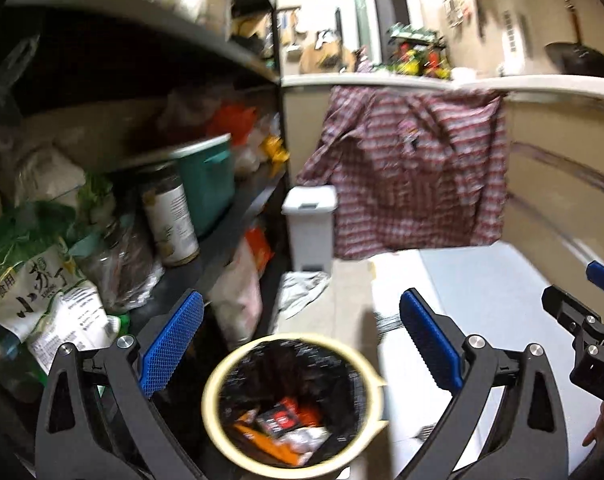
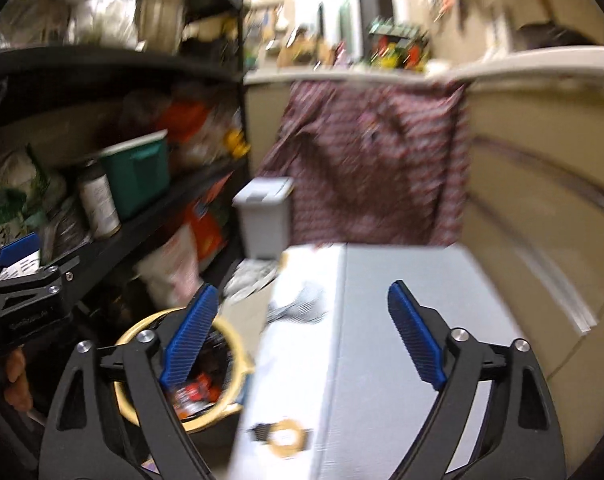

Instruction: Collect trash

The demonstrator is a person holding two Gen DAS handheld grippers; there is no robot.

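I am holding my left hand-held gripper (image 1: 302, 344) spread wide with nothing between its blue pads, just above and behind the cream-rimmed trash bin (image 1: 291, 400). The bin is standing on the floor (image 1: 342, 300) beside the foot of the dark shelf rack (image 1: 237, 208), its black liner holding red, orange and white wrappers (image 1: 285, 424). My right hand-held gripper (image 2: 302, 336) is also gaping empty; the bin is sitting low to its left, partly behind its left finger. Ahead of that gripper a pale mat (image 2: 382, 320) is lying on the floor, with a blurred scrap (image 2: 297, 308) near its far left corner and a tan ring-shaped thing (image 2: 283, 436) near its near left edge.
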